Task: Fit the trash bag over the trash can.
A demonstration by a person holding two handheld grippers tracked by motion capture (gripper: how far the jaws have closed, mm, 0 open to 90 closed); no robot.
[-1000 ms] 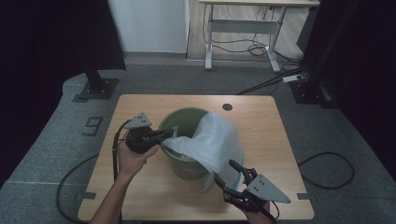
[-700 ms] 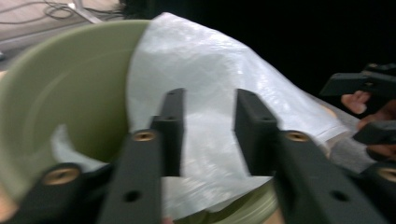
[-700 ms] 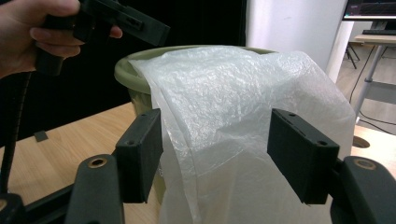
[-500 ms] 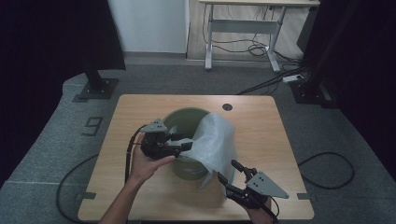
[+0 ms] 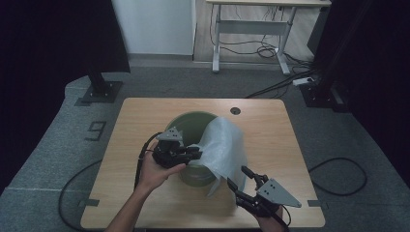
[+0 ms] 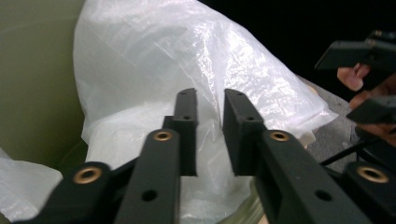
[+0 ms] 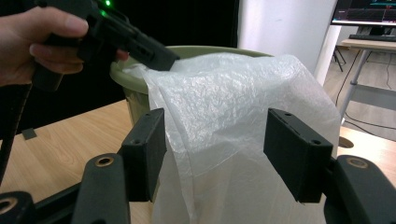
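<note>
Thin translucent white plastic bag (image 5: 223,150) draped over rim of olive-green round plastic bin (image 5: 192,126) on wooden worktop (image 5: 135,121); light, floppy, slippery, best pinched at its edge. Left tool (image 6: 209,133) just narrowing, bag in gap, pads not pressing. Right tool (image 7: 211,154) released, wide.

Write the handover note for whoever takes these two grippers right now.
Left gripper: at the near rim of the round green plastic bin; its jaws have just been closing, a narrow gap remains, no film visibly pinched.
Right gripper: jaws open, apart from the bag, facing its hanging side.
Thin white plastic bag: draped over the bin's right rim, part inside, part hanging outside, on the light wooden table.
Done: bag laid on the bin.
Left: likely spread the bag's mouth around the whole rim.
</note>
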